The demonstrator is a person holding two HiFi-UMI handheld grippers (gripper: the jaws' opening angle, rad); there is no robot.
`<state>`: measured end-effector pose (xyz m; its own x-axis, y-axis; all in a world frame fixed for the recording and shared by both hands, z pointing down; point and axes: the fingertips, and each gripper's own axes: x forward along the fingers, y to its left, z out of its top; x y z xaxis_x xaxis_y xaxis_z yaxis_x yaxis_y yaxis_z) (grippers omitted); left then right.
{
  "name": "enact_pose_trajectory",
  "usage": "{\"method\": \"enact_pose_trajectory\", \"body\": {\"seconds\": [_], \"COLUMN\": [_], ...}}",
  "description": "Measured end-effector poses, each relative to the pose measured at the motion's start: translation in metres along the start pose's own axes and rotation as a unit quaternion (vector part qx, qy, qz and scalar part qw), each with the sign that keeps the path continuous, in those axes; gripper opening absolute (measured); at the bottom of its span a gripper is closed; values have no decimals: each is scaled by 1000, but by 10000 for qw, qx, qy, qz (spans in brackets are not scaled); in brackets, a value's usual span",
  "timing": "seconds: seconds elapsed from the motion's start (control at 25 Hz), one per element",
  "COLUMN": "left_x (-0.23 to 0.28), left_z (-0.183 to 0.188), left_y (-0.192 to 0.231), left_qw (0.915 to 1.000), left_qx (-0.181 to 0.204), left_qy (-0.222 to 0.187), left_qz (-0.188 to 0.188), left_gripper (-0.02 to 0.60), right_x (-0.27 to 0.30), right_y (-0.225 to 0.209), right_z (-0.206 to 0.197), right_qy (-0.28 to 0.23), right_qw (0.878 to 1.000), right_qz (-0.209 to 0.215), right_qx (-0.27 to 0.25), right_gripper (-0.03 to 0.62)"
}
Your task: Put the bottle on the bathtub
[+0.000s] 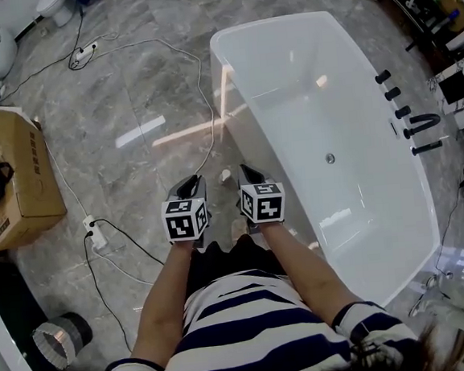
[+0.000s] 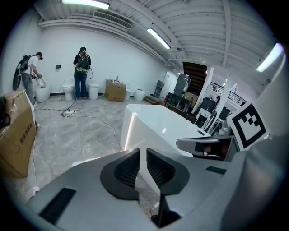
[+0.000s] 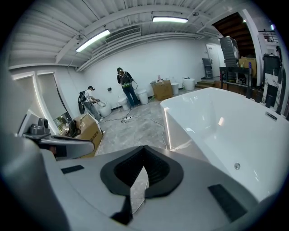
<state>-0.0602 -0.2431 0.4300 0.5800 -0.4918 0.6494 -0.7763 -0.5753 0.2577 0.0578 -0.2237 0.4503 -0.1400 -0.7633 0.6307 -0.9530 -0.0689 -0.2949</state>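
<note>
1. Cardboard box [image 1: 17,175]: on the floor, well left of the bathtub [image 1: 231,84].
2. Your left gripper [image 2: 142,152]: just left of the bathtub, jaws a narrow gap apart, empty.
3. Bottle [image 1: 224,174], probably (small, pale, indistinct): on the floor just beside the bathtub's outer wall.
4. Your right gripper [image 3: 144,149]: at the bathtub's near-left side, jaw tips touching, empty.

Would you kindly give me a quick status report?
Left tongs barely apart, empty. Right tongs shut, empty. No bottle in view. Bathtub just ahead, nothing blocking.
</note>
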Motion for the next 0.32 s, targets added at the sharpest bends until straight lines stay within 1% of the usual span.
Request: {"method": "enact_pose_trajectory", "body": {"seconds": [0.32], "left_x": [0], "left_z": [2], "left_y": [9], "left_qw": [10000], "left_qx": [-7], "left_qy": [-24], "left_qz": [25], "left_gripper": [58], "right_x": [6], "right_y": [0], "right_z": [7], "right_qy": [-34], "right_qw": [10000], "right_qz": [-31], "right_qx": [-17], "right_gripper": [26]}}
